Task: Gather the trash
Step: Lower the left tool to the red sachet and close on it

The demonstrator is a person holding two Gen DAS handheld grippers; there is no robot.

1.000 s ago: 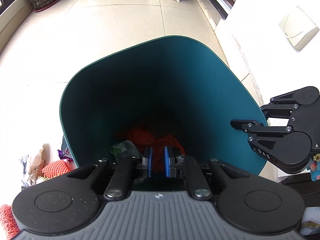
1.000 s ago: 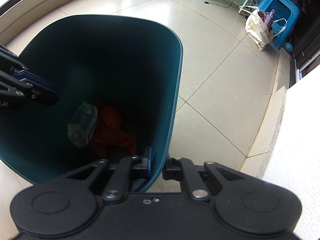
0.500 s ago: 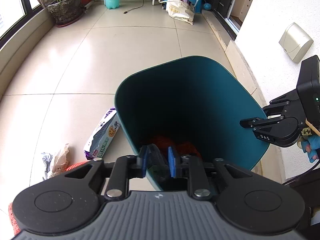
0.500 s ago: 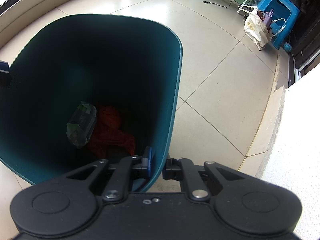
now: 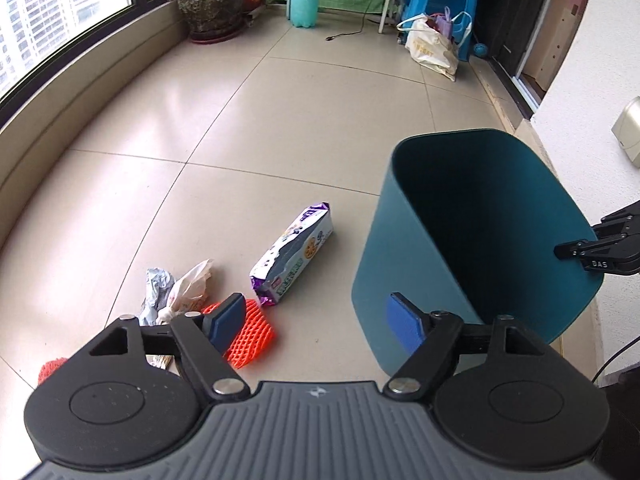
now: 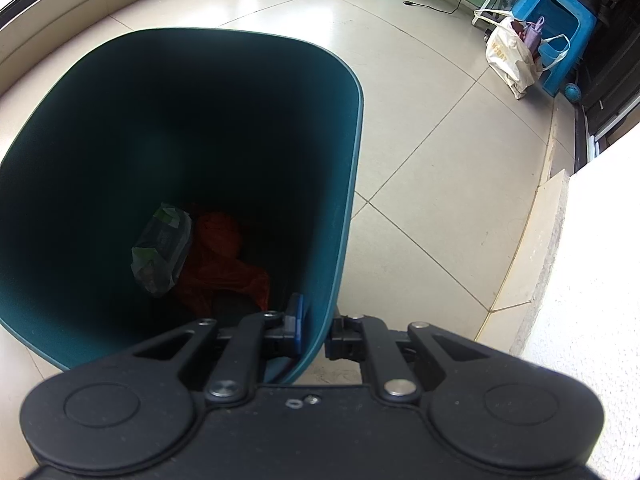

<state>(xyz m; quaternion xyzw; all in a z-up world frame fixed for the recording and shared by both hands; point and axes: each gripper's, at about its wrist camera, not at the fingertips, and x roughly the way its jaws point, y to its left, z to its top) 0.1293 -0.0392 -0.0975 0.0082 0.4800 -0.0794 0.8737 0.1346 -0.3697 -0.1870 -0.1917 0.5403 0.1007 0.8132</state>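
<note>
A teal bin (image 5: 472,236) stands on the tiled floor, and my right gripper (image 6: 316,330) is shut on its near rim (image 6: 320,336). Inside the bin (image 6: 100,120) lie a green wrapper (image 6: 162,248) and an orange bag (image 6: 224,264). My left gripper (image 5: 316,326) hovers left of the bin, its jaws opening wide with nothing between them. Below it on the floor are a purple-and-white snack packet (image 5: 294,254), an orange foam net (image 5: 250,332), crumpled paper and plastic (image 5: 176,292) and a red scrap (image 5: 52,368). The right gripper (image 5: 600,254) shows at the bin's right rim.
A curved window ledge (image 5: 60,128) runs along the left. At the far end stand a potted plant (image 5: 212,12), a teal spray bottle (image 5: 304,0), a blue stool (image 5: 440,0) and a cloth bag (image 5: 432,52). A white wall (image 6: 580,300) rises to the right of the bin.
My left gripper has pulled out of the bin and swung left over the floor litter, its jaws going from shut to wide. The right gripper and bin have stayed put.
</note>
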